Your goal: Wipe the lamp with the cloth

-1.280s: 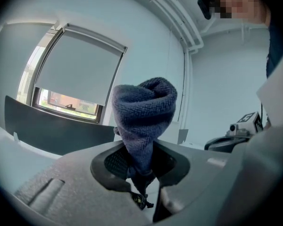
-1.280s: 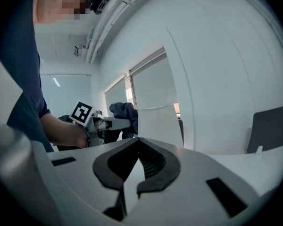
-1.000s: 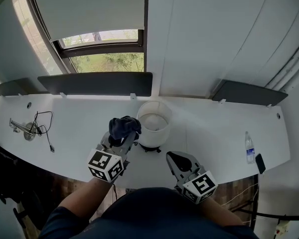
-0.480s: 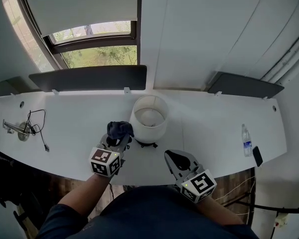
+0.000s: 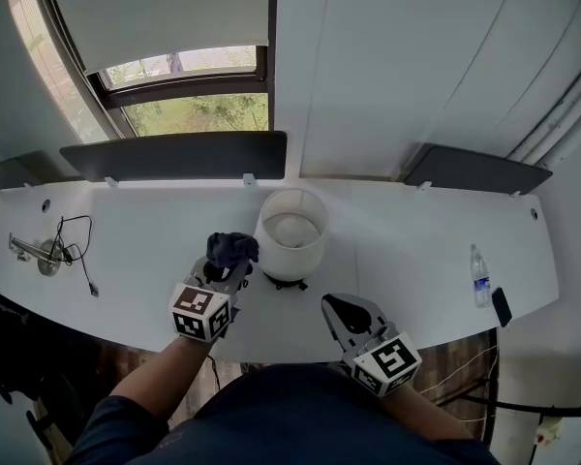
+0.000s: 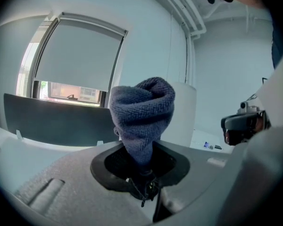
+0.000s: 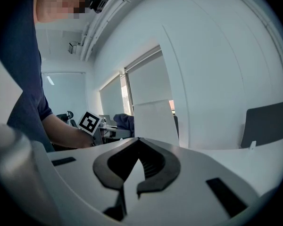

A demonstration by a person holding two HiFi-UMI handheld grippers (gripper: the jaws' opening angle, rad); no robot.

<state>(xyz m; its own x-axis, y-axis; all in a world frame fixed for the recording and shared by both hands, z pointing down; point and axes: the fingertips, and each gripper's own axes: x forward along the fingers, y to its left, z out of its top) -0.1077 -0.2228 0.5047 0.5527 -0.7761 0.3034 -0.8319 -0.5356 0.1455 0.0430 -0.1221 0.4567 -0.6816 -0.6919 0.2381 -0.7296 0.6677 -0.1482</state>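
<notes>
White counter runs the full width, w/ a curved near edge and a wall behind. Far left above it is a window w/ a roller blind most of the way down and greenery outside. Two dark panels stand along the counter's far edge, one left-centre, one right.

Lamp sits approx mid-counter: white drum shade, open top, on a dark base. In the right gripper view the lamp stands ahead of the fingers.

Left gripper is just left of the lamp, on its near side. Its fingers are clamped on the cloth, which is dark blue. In the left gripper view the cloth is a bunched wad sticking up, its lower end pinched btwn them, w/ the lamp right behind it. The wad is just beside the shade's left side. Can't tell if it touches.

Right gripper is nearer & right of the lamp, apart from it, over the counter's near edge. Its fingers are closed tip to tip, w/ nothing btwn them.

Small stuff: a clear bottle at the far right, w/ a dark phone just beside it. At the far left a black cable loops next to a metal fitting.
</notes>
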